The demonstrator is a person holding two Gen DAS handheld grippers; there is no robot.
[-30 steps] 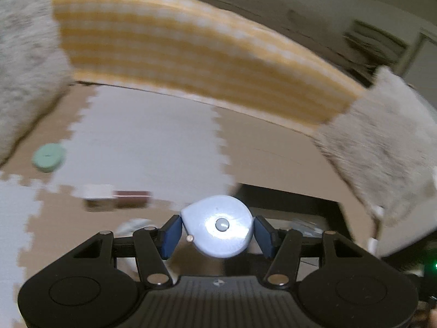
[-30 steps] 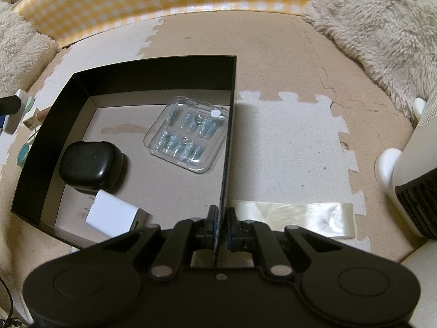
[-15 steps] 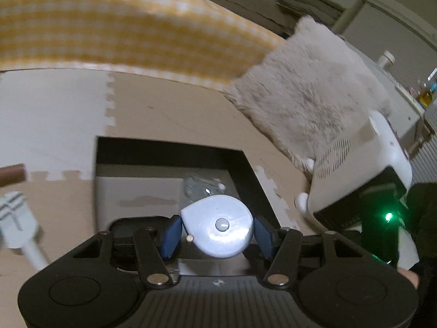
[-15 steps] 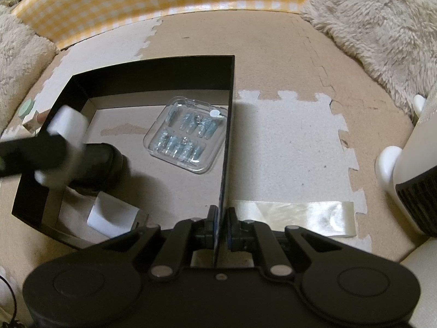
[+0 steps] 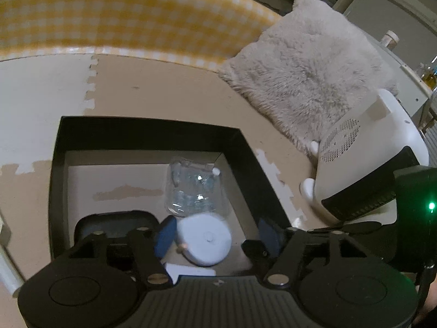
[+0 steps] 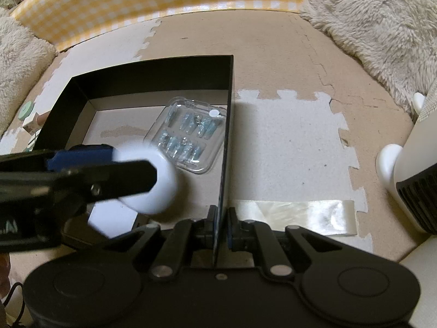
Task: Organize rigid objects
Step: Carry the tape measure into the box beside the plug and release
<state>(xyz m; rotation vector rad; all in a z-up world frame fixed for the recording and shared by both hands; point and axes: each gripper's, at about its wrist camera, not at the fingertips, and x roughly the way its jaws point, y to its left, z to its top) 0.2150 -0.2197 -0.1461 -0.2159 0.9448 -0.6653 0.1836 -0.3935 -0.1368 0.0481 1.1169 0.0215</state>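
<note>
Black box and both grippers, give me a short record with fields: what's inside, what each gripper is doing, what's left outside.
container: black box, open top, on the foam mat
inside: clear case, black case, white block
left gripper: jaws opening over the box, round white disc between them, right pad clear of it
right gripper: shut on the box's right wall
outside: green disc left of the box

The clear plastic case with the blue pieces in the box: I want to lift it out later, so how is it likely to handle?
The clear case looks thin and glossy, so it is probably light and slippery between pads. Its flat, low shape, lying flat on the box floor, suggests it will slide rather than roll or tip. The thin shell may flex or crack if squeezed.
</note>
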